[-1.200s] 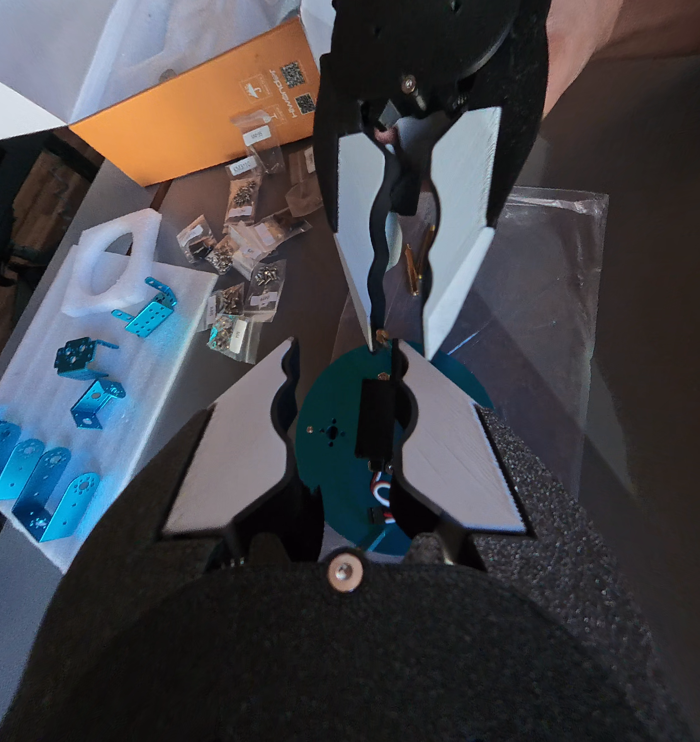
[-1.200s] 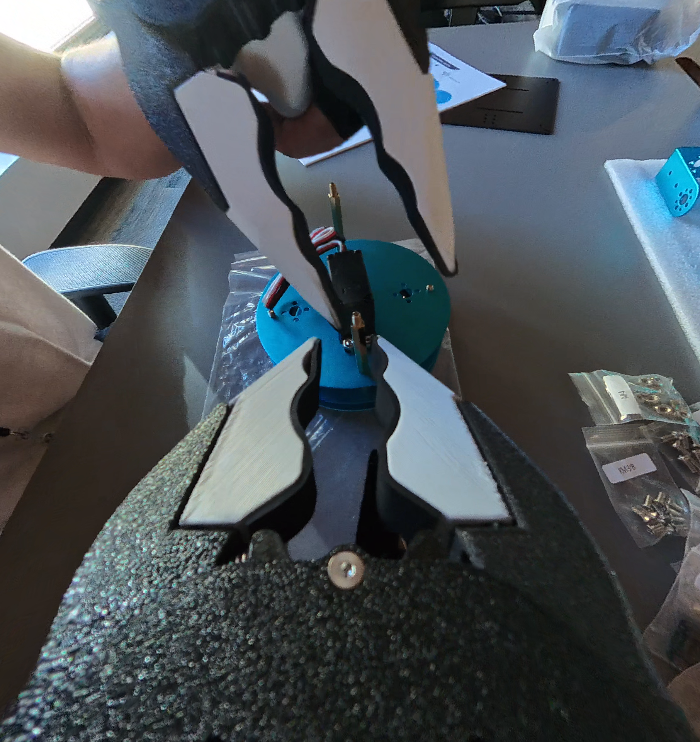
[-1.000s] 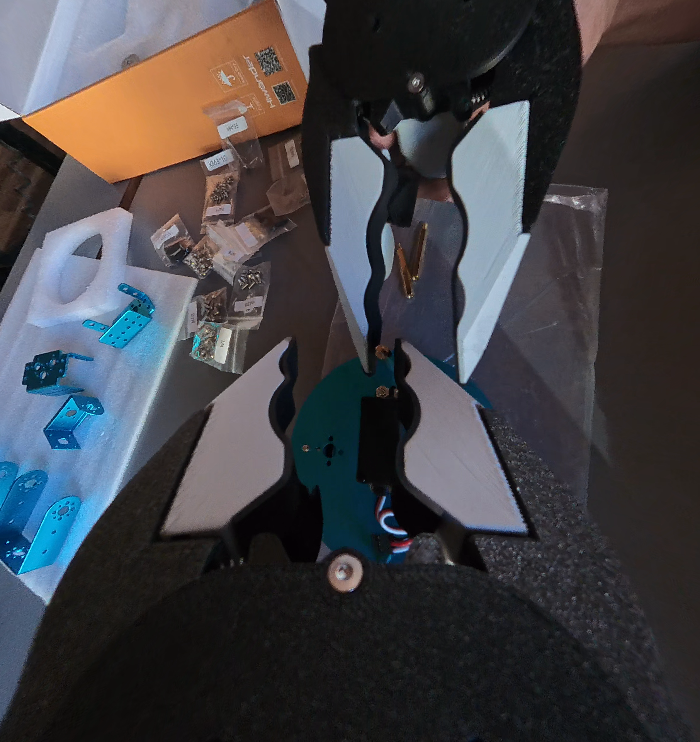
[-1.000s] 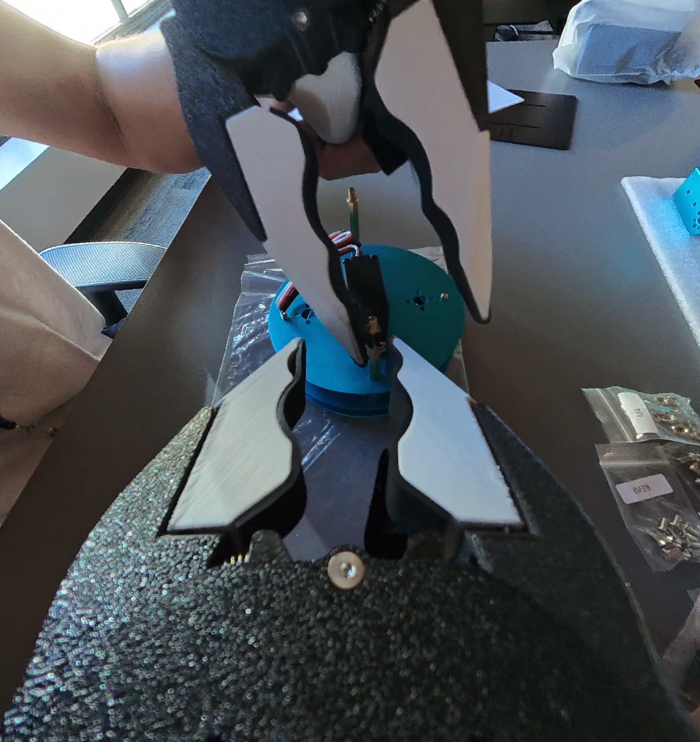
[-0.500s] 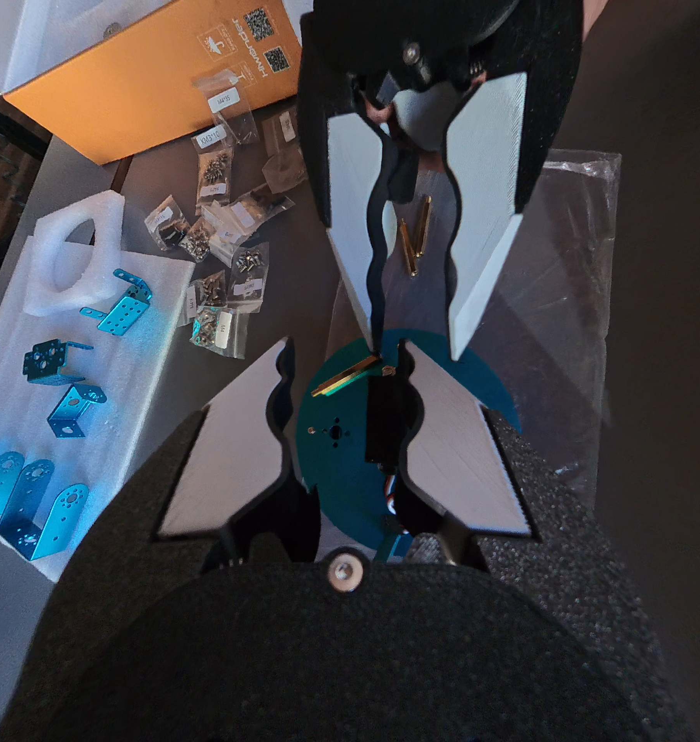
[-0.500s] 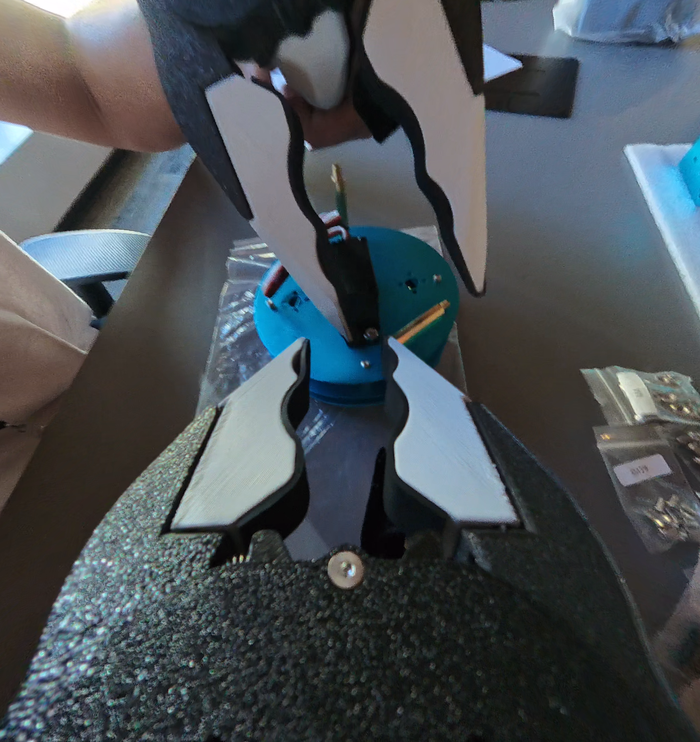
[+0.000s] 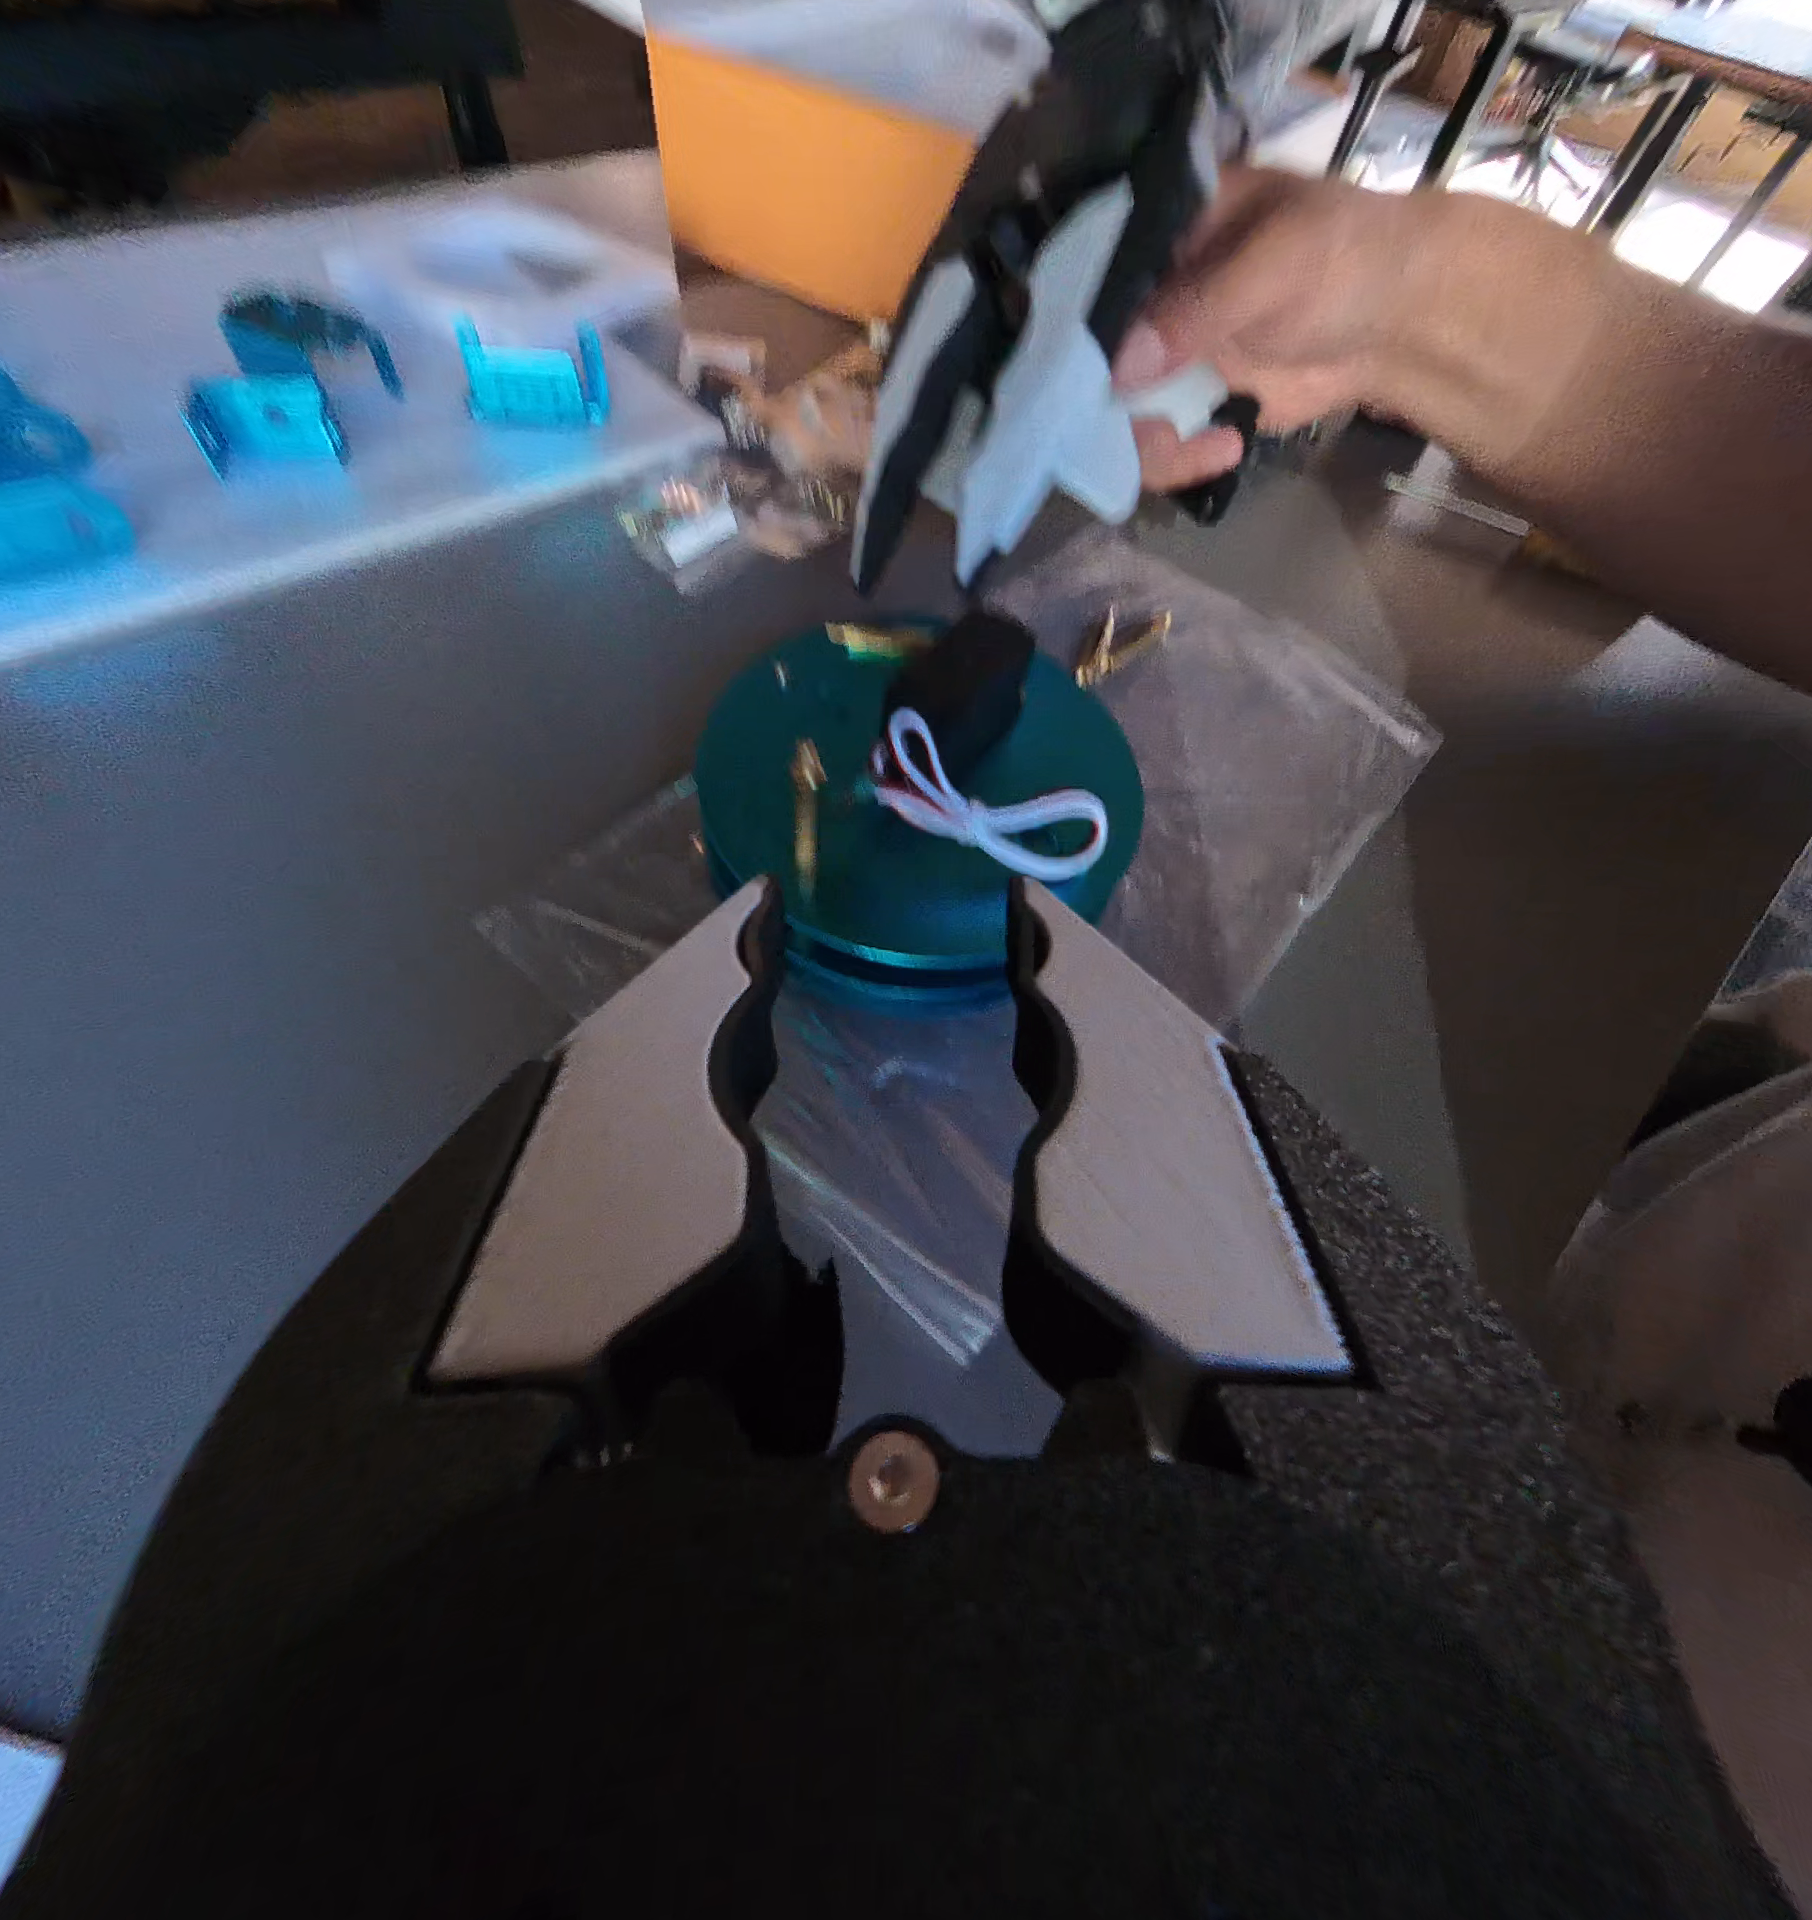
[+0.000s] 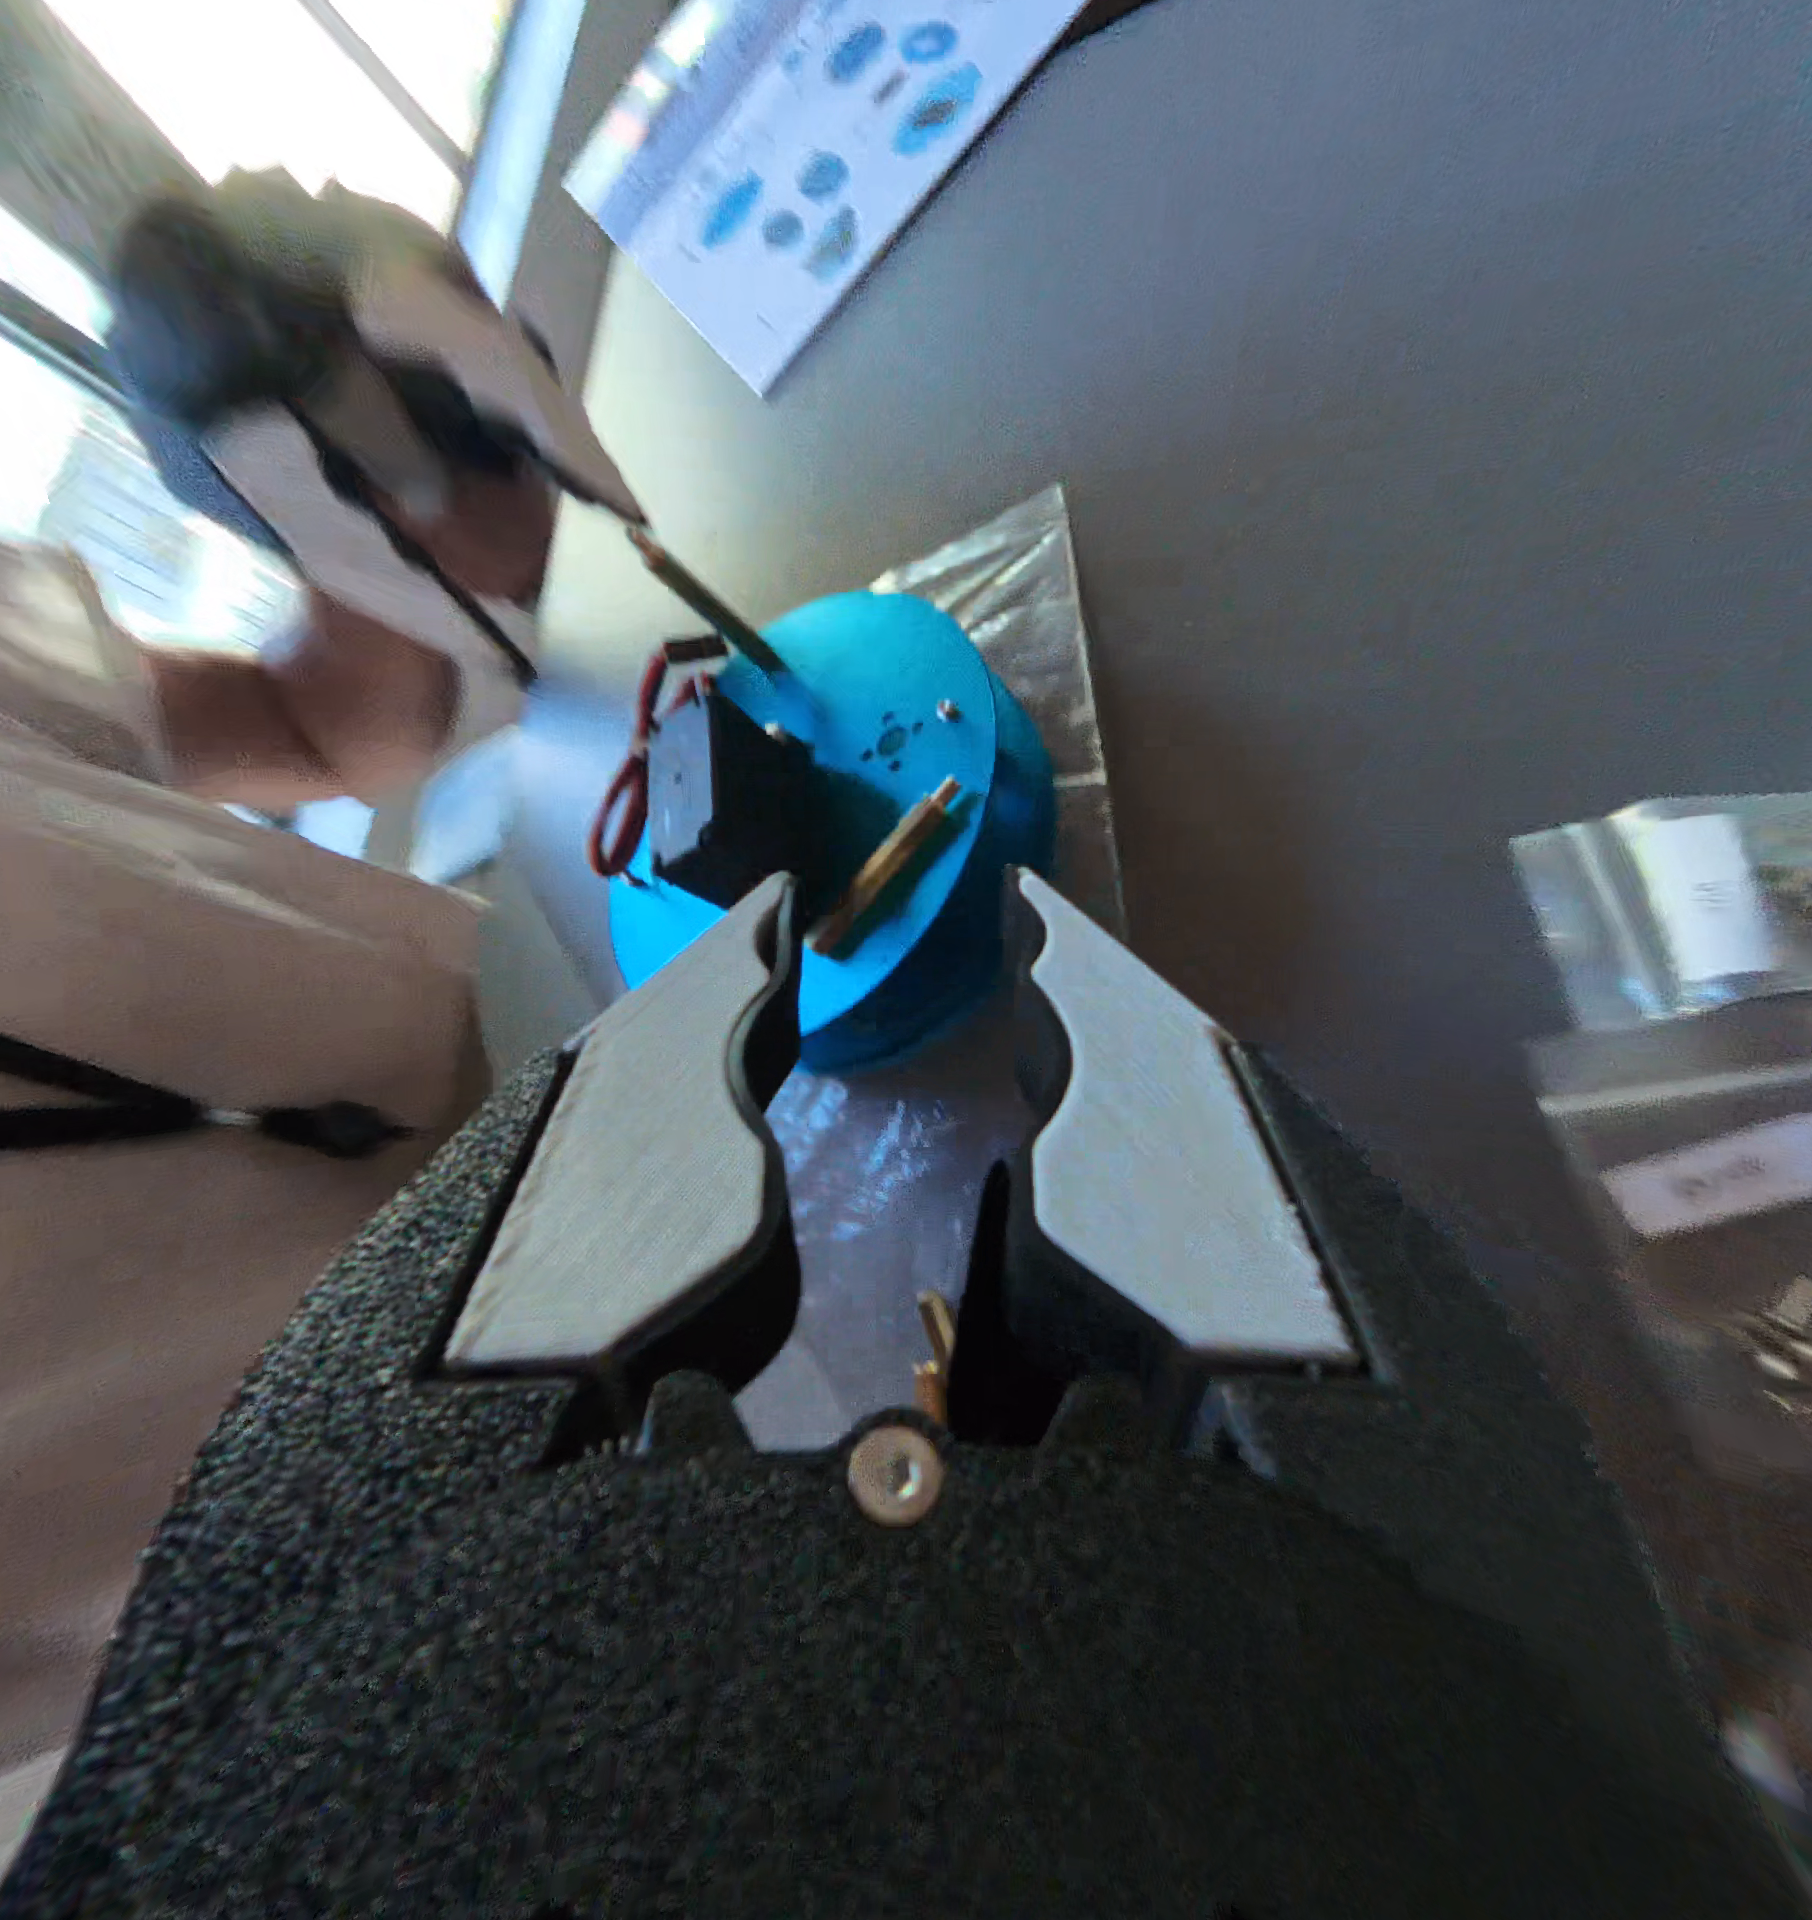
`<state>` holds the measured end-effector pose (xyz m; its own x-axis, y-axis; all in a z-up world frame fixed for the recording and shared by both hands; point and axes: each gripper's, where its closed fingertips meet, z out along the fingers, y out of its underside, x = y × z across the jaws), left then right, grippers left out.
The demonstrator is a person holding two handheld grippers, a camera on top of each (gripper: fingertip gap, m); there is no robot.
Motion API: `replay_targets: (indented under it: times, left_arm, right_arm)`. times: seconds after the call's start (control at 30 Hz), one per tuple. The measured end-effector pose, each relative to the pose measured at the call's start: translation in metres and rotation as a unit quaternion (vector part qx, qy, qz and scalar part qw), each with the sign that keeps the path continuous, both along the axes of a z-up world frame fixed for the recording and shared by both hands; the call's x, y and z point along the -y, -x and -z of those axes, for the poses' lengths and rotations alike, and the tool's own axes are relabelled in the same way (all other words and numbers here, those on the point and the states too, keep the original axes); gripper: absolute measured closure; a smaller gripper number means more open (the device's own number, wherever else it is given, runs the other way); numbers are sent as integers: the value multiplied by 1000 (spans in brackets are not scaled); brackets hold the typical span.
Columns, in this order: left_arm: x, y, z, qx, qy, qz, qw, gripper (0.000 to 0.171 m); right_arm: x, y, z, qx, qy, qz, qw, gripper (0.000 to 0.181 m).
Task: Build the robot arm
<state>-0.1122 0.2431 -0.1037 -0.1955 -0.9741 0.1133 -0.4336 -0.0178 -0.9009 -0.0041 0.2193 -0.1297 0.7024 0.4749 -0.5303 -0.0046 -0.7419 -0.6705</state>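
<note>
A blue round disc (image 7: pixel 1078 769) (image 8: pixel 933 665) lies on a clear plastic bag (image 7: pixel 1245 790). It carries a black servo (image 7: pixel 969 675) (image 8: pixel 715 800) with a looped wire (image 7: pixel 985 821). One brass standoff (image 7: pixel 806 821) (image 8: pixel 704 592) stands upright on the disc. Another (image 7: pixel 871 639) (image 8: pixel 886 868) lies flat on it. My left gripper (image 7: pixel 897 904) is open and empty, just short of the disc's near edge. My right gripper (image 8: pixel 907 904) is open and empty at the opposite edge. Each shows blurred in the other's view: the right (image 7: pixel 975 436), the left (image 8: pixel 393 416) with a fingertip close to the upright standoff.
Two loose brass standoffs (image 7: pixel 1125 644) lie on the bag; one (image 8: pixel 933 1340) shows between my right fingers. White foam (image 7: pixel 466 499) with blue brackets (image 7: pixel 528 384), small screw bags (image 7: pixel 704 530) (image 8: pixel 1691 935), an orange box (image 7: pixel 798 177) and a printed sheet (image 8: pixel 808 156) are around. The gap from one gripper's tips to the other's is roughly 12 centimeters. About 6 centimeters separates my right fingertips from the blue round disc (image 8: pixel 933 665). Seen from the left wrist view (image 7: pixel 760 700) as well.
One standoff near the servo fell flat on the disc. Both grippers drew back from the disc and swung to lower, tilted views. The right gripper has opened wider.
</note>
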Motion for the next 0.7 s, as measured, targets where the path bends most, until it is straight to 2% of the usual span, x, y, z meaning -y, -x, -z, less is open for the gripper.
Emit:
replay_targets:
  times: [0.13,0.2,0.23,0.37,0.5,0.63,0.7]
  left_arm:
    - [12,2,37,-48,-2,-23,999,138]
    - [10,0,50,-68,-15,-37,997,143]
    - [6,-2,54,-78,-21,-46,996,143]
    - [-16,-11,51,-75,-54,-69,993,145]
    - [-28,-24,49,-85,-80,-58,991,146]
    - [-46,-32,45,-82,-92,-77,989,146]
    - [-43,-23,35,-62,-87,-80,991,145]
  right_arm:
    - [-3,11,13,-66,41,-7,997,157]
    - [0,12,12,-86,52,13,995,161]
    - [3,9,14,-83,66,29,994,170]
    - [27,13,14,-97,99,83,987,171]
    - [55,33,14,-109,106,141,978,171]
    - [84,73,13,-108,93,129,981,170]
    - [96,75,17,-32,81,114,990,165]
